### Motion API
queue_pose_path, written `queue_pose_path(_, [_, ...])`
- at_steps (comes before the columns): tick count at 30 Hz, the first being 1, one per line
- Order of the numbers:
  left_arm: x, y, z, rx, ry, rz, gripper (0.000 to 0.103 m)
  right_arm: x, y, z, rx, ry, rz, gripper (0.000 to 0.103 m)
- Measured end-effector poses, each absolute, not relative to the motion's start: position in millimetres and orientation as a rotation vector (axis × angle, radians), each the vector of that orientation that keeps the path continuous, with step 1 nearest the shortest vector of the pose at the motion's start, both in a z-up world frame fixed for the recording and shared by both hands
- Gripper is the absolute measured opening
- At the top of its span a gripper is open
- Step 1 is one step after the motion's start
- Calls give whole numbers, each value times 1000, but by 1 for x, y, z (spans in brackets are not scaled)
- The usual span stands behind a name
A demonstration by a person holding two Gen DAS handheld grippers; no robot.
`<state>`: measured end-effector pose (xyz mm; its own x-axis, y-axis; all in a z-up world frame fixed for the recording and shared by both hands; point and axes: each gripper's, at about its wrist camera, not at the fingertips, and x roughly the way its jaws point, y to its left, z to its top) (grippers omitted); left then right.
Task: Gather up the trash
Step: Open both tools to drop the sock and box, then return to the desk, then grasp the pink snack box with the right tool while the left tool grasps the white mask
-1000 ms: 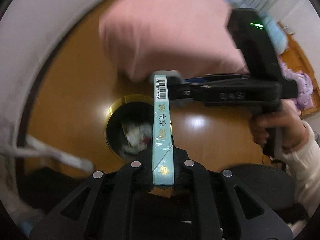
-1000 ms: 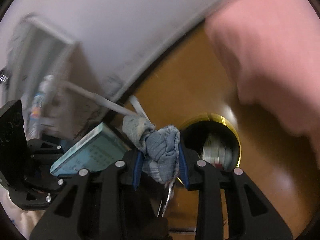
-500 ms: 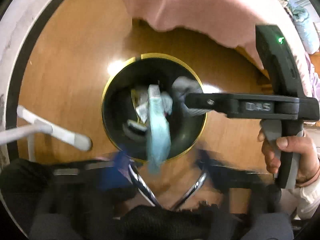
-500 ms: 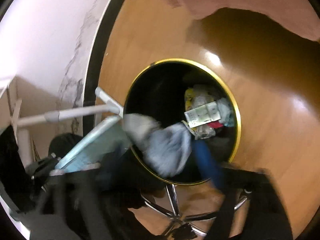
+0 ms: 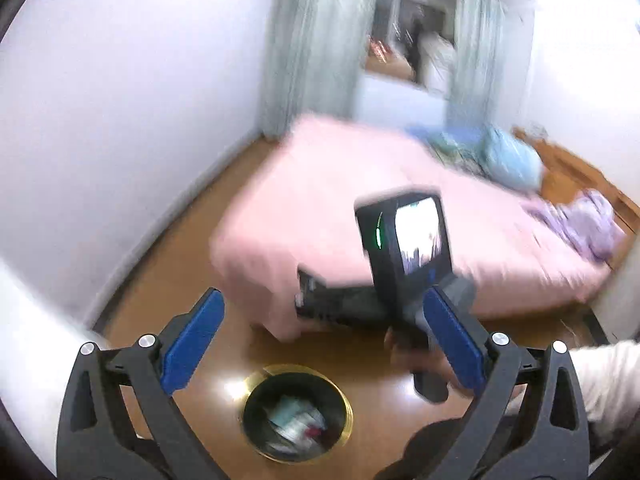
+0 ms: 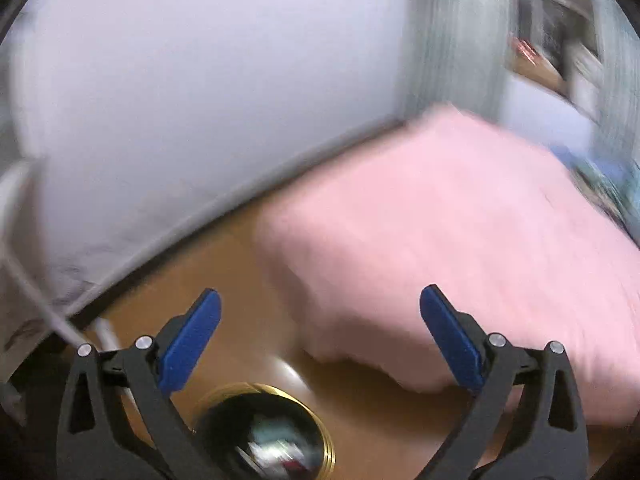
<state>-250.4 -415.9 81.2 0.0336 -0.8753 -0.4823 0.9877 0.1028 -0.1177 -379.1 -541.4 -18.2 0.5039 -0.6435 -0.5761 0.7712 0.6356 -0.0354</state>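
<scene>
Both my grippers empty: left gripper point(image 5: 320, 332) spread wide, right gripper point(image 6: 320, 330) jaws just opened wide, nothing between. Dropped trash point(image 5: 296, 424) lies inside the round black gold-rimmed bin point(image 5: 298, 370), below both grippers. Any remaining trash elsewhere: none visible.

A bed with a pink cover point(image 5: 400, 200) fills the middle and right of the frame. At its far end lie a light blue pillow point(image 5: 510, 160) and, on the right edge, a crumpled purple cloth point(image 5: 584, 220). Grey-green curtains point(image 5: 312, 40) hang on both sides of a window point(image 5: 416, 36) at the top. The white wall point(image 5: 120, 100) covers the left, and the glossy wooden floor point(image 5: 180, 264) is below.
</scene>
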Motion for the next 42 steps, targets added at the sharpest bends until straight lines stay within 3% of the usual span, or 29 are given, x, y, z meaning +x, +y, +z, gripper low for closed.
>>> queue_pose_path(4, [-217,-337,136,224,345,-1182,97,-323,-492,31,107,531,-651,96])
queue_pose_path(7, [-181,-275,149,265,378,-935,97,-285,-454,52,84,515,-512,96])
queue_pose_path(15, [-78,-49,110,172,561,-192,97,-215,-356,56,69,565,-202,96])
queue_pose_path(20, [-50,41,84,66,687,-7,97,-162,-302,64,57,596,13,96])
queue_pose_path(29, [-19,67,57,71,752,-41,97,-58,-206,65,8,667,247,96])
queue_pose_path(42, [19,32,38,-40,903,-334,96,-1,-145,57,-104,738,380,96])
